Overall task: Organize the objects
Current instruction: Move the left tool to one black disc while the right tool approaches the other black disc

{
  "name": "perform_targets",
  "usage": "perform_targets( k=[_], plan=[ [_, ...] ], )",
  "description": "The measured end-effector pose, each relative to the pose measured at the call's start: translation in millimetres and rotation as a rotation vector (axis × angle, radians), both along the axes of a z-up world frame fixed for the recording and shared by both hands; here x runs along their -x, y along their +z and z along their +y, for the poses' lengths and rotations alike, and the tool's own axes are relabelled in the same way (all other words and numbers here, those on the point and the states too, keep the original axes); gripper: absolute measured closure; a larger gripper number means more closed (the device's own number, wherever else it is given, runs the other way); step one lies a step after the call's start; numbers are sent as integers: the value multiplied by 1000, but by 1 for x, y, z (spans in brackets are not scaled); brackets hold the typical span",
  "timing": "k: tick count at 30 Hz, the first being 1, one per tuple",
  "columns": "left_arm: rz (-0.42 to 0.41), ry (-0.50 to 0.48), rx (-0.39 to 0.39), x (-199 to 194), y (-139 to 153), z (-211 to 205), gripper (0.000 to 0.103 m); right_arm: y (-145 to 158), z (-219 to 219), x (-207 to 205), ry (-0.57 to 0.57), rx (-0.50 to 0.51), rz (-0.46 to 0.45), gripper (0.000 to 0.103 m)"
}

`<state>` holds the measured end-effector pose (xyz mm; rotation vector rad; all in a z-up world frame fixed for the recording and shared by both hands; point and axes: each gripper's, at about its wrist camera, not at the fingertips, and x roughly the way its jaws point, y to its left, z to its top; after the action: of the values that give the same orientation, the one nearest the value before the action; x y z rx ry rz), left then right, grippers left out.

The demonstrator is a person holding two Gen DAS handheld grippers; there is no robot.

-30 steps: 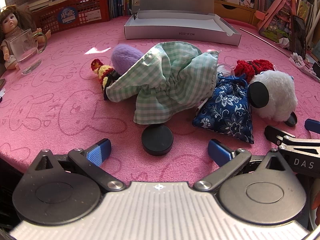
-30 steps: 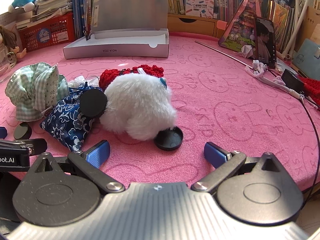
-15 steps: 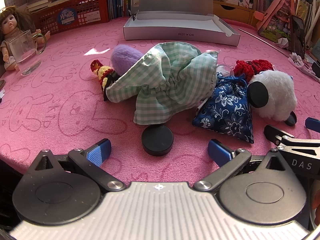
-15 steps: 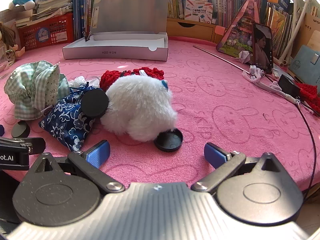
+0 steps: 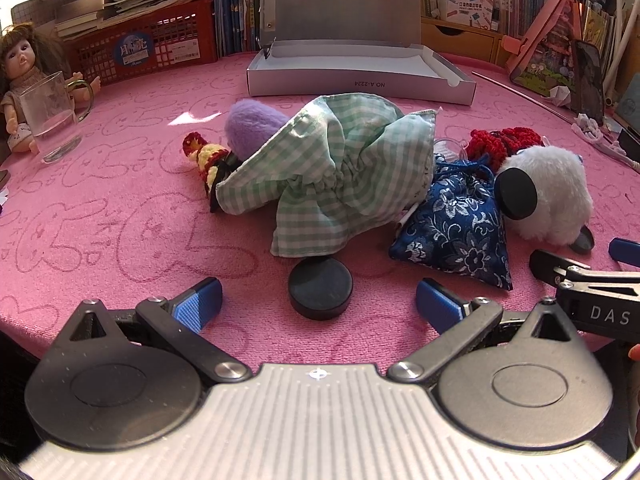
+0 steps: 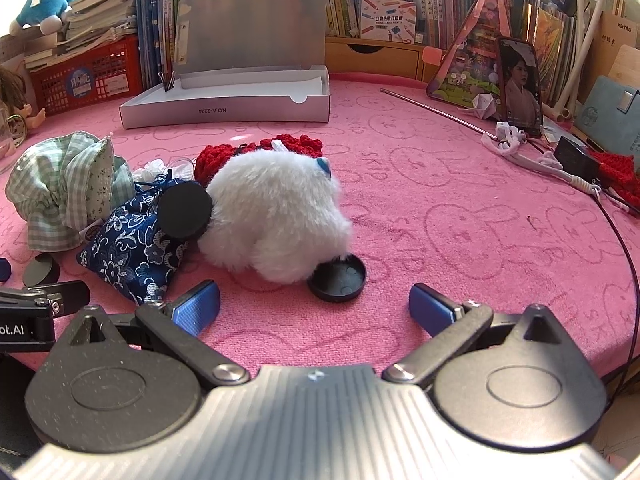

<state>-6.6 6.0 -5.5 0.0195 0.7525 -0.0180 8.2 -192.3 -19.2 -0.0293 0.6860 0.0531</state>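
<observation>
A pile lies on the pink cloth: a green checked pouch [image 5: 340, 172], a purple plush [image 5: 252, 124], a crocheted doll [image 5: 204, 156], a blue floral bag [image 5: 460, 228], red knitting [image 5: 504, 140] and a white fluffy toy [image 5: 552, 196]. A black puck [image 5: 321, 288] lies in front of the pouch. My left gripper [image 5: 318, 304] is open and empty, its fingers either side of the puck. My right gripper [image 6: 314, 308] is open and empty, just short of the white toy [image 6: 276, 208] and a black lid [image 6: 337, 276]. An open grey box [image 6: 228, 106] stands behind.
A glass mug [image 5: 52, 120] and a doll [image 5: 20, 80] stand at the far left. A red basket [image 5: 148, 48], books and a wooden drawer line the back. A phone [image 6: 520, 84], a metal rod [image 6: 436, 112] and cords [image 6: 560, 168] lie at the right.
Both grippers have lifted and pulled back slightly; the views show more of the back shelf. Nothing on the cloth has moved.
</observation>
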Motion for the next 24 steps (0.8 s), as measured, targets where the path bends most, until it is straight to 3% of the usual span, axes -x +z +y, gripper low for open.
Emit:
perform_targets(
  k=[6, 12, 16, 20, 24],
  plan=[
    [-25, -17, 14, 6, -1, 3, 0, 4, -4, -2, 18, -5, 20, 2],
    [-72, -19, 26, 16, 2, 9, 2, 10, -18, -1, -19, -18, -6, 20],
    [-118, -49, -6, 24, 6, 6, 20, 12, -23, 2, -7, -27, -22, 27],
    [-113, -58, 4, 26, 6, 5, 40, 13, -23, 1, -1, -17, -33, 37],
    [-105, -49, 8, 26, 5, 8, 46, 11, -21, 2, 18, -16, -40, 53]
  ],
)
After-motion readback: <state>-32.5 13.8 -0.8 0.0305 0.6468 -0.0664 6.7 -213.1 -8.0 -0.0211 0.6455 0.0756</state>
